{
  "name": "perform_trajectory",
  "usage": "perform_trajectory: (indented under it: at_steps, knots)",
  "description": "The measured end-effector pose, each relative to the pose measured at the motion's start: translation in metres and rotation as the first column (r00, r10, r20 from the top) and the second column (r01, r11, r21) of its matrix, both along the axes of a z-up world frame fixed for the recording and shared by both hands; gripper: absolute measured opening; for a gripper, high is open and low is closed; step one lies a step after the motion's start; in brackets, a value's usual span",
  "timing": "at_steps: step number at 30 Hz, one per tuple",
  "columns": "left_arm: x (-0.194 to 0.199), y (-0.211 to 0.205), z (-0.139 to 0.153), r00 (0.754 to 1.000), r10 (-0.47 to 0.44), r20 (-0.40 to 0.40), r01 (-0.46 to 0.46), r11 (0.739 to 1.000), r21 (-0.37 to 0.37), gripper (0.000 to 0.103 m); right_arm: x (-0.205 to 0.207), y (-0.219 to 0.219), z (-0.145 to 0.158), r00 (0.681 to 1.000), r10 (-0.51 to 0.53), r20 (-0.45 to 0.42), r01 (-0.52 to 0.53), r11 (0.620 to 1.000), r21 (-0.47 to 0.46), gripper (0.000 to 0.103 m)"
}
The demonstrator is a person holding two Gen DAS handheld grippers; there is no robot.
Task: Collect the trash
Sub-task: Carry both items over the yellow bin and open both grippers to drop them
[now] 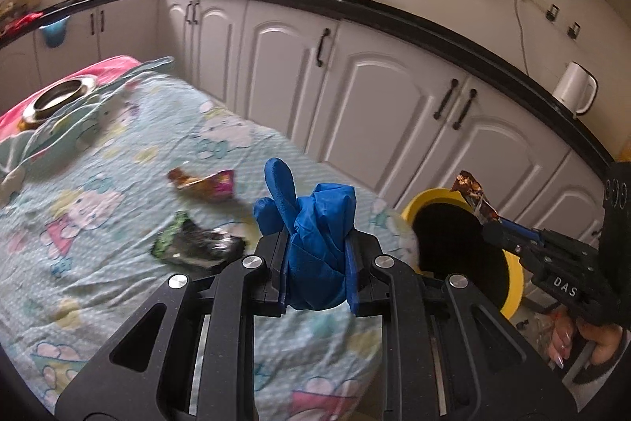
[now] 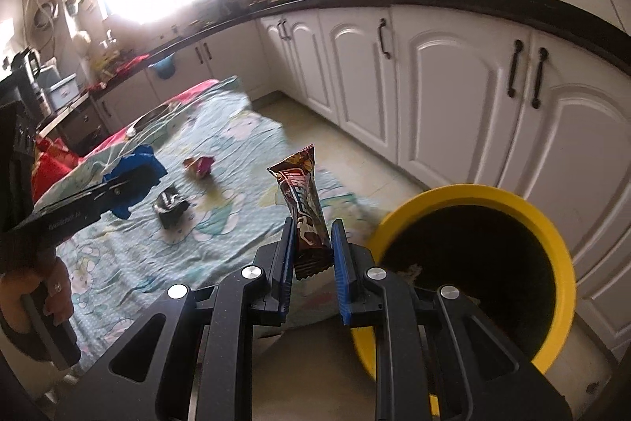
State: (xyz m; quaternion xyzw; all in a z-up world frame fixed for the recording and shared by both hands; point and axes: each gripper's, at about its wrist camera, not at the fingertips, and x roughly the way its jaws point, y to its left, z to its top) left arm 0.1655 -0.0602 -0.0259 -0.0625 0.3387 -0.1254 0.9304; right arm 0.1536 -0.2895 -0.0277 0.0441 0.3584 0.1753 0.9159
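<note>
Matt rubbery blue glove (image 1: pixel 319 223), glossy foil wrapper (image 2: pixel 305 200), soft printed cloth sheet (image 1: pixel 98 243), smooth yellow plastic bin (image 2: pixel 512 196).

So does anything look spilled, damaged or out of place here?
Nothing spilled. Two wrappers lie on the bedsheet; the left gripper holds a glove, the right gripper a snack wrapper.

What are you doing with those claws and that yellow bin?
Picking up trash. The left claw grips a blue glove above the bed. The right claw grips a brown wrapper next to the bin, not over it yet. Two more wrappers, a pink one and a green one, lie on the sheet.
</note>
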Motion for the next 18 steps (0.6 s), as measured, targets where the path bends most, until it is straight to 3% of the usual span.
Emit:
perform_trajectory:
  at_steps: [11,18]
  knots:
    - [0.008,-0.069,-0.006,0.99,-0.144,-0.001,0.144,0.989,0.028,0.014,-0.004,-0.059,-0.012,0.988,-0.153,-0.03,0.153,0.988,0.009,0.018]
    - [0.017,-0.112,-0.02,0.972,-0.23,-0.041,0.231,0.973,0.024,0.015,-0.01,-0.097,-0.029,0.967,-0.244,-0.075,0.245,0.969,0.011,0.018]
